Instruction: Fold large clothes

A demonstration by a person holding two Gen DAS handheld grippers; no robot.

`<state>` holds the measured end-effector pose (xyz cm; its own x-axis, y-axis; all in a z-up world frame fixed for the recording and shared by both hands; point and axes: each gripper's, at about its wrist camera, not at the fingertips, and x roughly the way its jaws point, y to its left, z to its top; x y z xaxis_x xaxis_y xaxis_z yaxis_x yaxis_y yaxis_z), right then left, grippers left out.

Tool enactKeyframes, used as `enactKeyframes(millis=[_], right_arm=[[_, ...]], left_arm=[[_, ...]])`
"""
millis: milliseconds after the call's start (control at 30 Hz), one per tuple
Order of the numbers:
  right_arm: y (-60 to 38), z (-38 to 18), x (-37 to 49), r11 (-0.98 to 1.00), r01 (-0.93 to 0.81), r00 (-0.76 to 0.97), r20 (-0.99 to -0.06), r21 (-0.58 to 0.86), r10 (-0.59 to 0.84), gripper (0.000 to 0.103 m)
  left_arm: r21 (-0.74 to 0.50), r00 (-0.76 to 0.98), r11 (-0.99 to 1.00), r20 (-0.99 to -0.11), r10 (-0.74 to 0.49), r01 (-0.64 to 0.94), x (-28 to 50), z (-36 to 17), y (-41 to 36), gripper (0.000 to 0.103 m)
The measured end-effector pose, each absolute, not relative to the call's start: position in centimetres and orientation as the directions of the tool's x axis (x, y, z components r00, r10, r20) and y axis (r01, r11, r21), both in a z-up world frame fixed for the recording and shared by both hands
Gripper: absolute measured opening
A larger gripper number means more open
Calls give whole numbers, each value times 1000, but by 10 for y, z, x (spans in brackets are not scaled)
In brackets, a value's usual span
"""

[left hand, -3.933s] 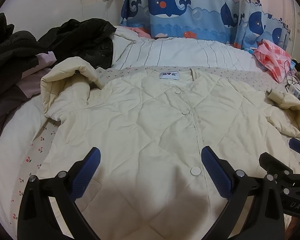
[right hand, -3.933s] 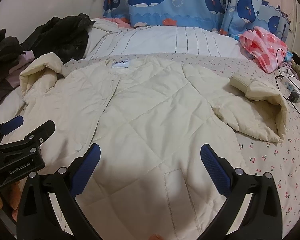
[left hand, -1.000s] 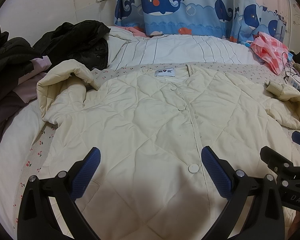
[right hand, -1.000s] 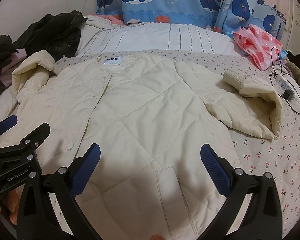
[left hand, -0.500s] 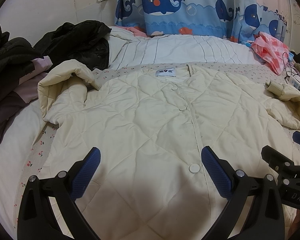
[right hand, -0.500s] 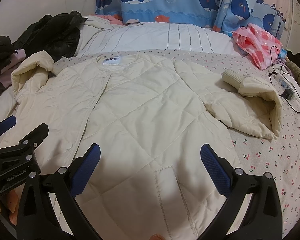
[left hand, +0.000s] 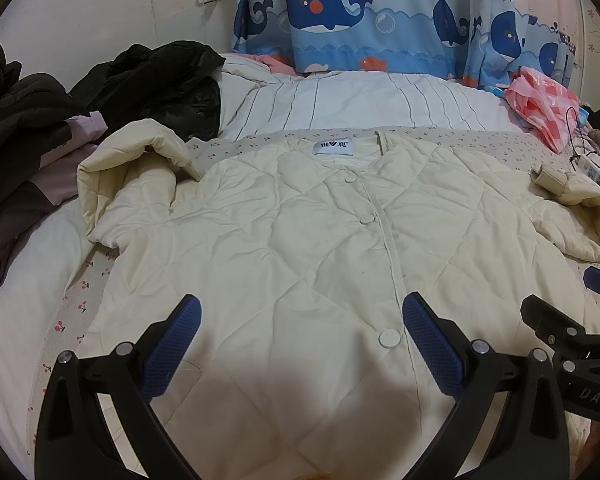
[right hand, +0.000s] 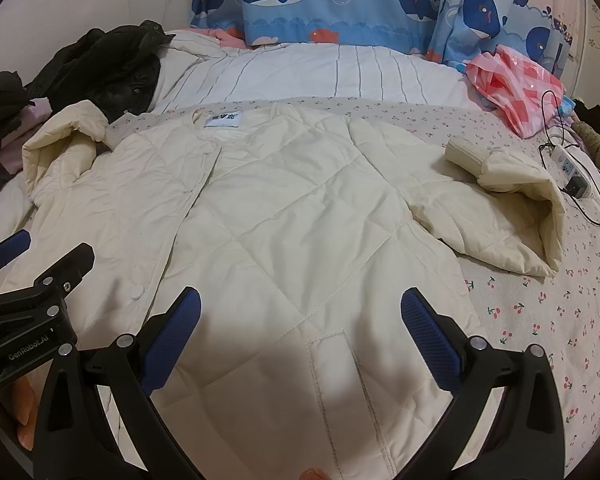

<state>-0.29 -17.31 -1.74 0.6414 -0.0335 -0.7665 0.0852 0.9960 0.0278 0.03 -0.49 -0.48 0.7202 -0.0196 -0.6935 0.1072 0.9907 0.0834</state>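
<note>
Cream quilted jacket (left hand: 320, 248) lies flat, front up & buttoned, across centre frame on the cherry-print bedsheet (right hand: 540, 312), prob. spread so sleeves can be folded in first. Both sleeves already doubled back: one upper left (left hand: 132, 160), one mid right (right hand: 512, 200). Fabric puffy, lightly creased. Left gripper (left hand: 300, 332) & right gripper (right hand: 300, 320) hover over the hem, jaws wide apart, holding nothing. Black clothes pile (left hand: 100, 88) upper left.
</note>
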Motion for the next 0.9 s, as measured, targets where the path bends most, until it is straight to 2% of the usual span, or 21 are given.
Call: enactKeyframes(millis=[667, 733, 800, 867, 900], right_arm=[[-173, -18, -2, 996, 83, 640, -767, 16, -41, 97], [-173, -12, -2, 998, 68, 661, -748, -8, -51, 97], [-177, 5, 1, 991, 73, 711, -692, -110, -129, 97], [-197, 27, 4, 974, 134, 748, -626, -184, -221, 97], [-228, 44, 6, 964, 205, 755, -599, -169, -266, 97]], left_arm=[[82, 722, 991, -692, -22, 109, -1, -4, -5, 97], [81, 722, 991, -692, -23, 109, -1, -3, -5, 97], [78, 723, 991, -690, -22, 104, 1, -1, -3, 97], [64, 721, 994, -693, -19, 87, 3, 1, 2, 97], [53, 717, 995, -696, -20, 80, 4, 1, 5, 97]])
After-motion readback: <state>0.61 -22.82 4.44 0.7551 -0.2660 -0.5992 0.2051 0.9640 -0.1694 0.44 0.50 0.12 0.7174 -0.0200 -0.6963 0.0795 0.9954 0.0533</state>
